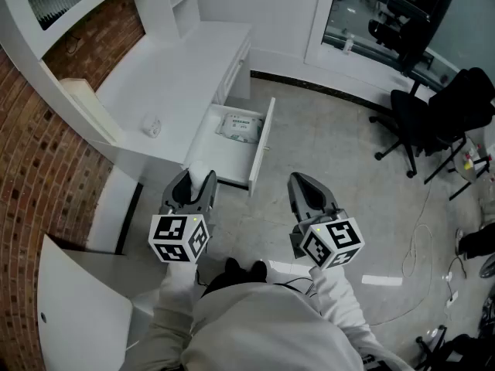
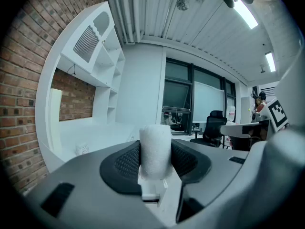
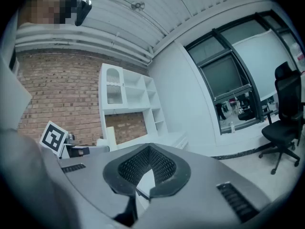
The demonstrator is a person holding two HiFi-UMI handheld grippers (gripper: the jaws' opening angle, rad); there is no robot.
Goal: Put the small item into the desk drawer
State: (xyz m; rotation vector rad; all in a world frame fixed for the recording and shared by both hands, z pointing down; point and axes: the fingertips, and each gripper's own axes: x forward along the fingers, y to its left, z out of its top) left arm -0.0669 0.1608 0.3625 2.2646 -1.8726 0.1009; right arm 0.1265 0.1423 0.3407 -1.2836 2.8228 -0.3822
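Observation:
My left gripper [image 1: 193, 185] [image 2: 155, 166] is shut on a small white roll [image 2: 156, 144], which stands upright between its pads; in the head view the roll is hidden by the jaws. The white desk [image 1: 182, 72] has its drawer [image 1: 261, 141] pulled open, just beyond the left gripper. A flat pack [image 1: 240, 127] lies inside the drawer. My right gripper [image 1: 308, 192] [image 3: 149, 152] hangs over the floor to the right of the drawer, shut with nothing in it. Another small white item [image 1: 152, 127] [image 2: 82, 148] sits on the desktop.
A brick wall [image 1: 39, 161] and a white shelf unit [image 1: 166, 2] back the desk. A white chair back [image 1: 77, 308] stands at the lower left. Black office chairs [image 1: 421, 118] and loose cables [image 1: 418, 246] occupy the floor at the right.

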